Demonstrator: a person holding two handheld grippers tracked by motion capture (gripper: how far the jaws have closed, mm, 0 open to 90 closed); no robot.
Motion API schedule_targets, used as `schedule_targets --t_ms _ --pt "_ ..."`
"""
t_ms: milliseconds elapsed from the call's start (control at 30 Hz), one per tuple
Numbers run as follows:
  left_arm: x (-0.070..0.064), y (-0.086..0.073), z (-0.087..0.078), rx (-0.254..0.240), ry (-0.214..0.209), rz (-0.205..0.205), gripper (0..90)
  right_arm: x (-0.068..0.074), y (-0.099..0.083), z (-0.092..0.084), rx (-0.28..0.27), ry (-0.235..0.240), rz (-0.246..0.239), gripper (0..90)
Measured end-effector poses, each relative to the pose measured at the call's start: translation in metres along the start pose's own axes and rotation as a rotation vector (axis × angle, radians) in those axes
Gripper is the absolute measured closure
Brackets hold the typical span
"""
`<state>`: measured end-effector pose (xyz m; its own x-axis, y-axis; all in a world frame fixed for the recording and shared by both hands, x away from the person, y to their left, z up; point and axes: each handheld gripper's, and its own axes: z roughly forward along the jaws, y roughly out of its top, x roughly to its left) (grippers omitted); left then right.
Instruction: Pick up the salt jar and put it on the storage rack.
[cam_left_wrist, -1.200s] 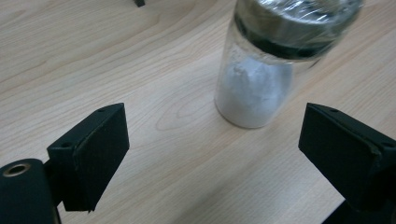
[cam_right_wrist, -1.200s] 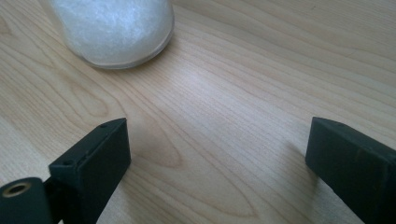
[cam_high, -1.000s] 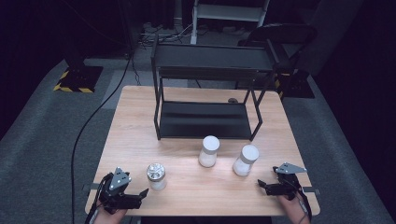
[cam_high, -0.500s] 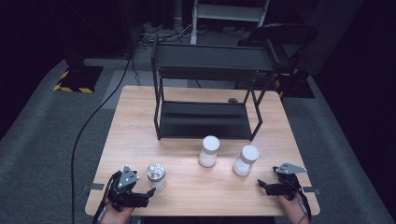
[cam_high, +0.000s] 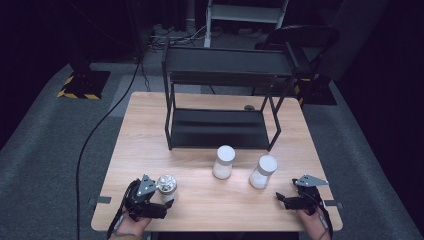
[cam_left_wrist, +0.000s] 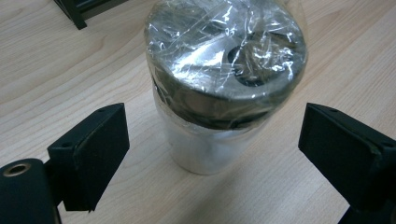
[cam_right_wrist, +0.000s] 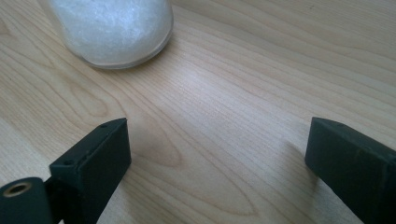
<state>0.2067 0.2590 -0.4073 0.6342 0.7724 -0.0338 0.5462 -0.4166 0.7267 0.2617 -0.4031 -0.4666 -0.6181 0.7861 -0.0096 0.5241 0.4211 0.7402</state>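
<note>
Dark room, pale wooden table (cam_high: 200, 210) under me. My left gripper (cam_left_wrist: 212, 149) sits at the near left edge, jaws spread wide, the foil-topped shaker (cam_left_wrist: 219, 88) standing upright between them, neither pad touching it. Over on the near right, my right gripper (cam_right_wrist: 217, 163) is gaping too, nothing between its jaws but bare wood. Just beyond it stands a white-capped jar (cam_high: 263, 171), another white jar (cam_high: 223, 161) beside that, and the black shelf rack (cam_high: 220, 127) behind.

Shaker (cam_high: 166, 185) front-left on table (cam_high: 150, 125), two jars (cam_high: 223, 161) mid-right, rack (cam_high: 220, 100) behind, probably not touching.
</note>
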Motion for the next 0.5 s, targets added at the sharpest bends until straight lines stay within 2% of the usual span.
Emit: schedule_targets --t_ms 233,500 --pt "0.000 0.001 0.008 -0.004 0.003 0.003 9.0 0.000 0.000 0.000 0.000 -0.002 0.002 6.7" --pt "-0.001 0.003 0.015 -0.004 0.001 0.018 14.2 0.001 0.000 0.000 -0.001 -0.006 0.005 6.7"
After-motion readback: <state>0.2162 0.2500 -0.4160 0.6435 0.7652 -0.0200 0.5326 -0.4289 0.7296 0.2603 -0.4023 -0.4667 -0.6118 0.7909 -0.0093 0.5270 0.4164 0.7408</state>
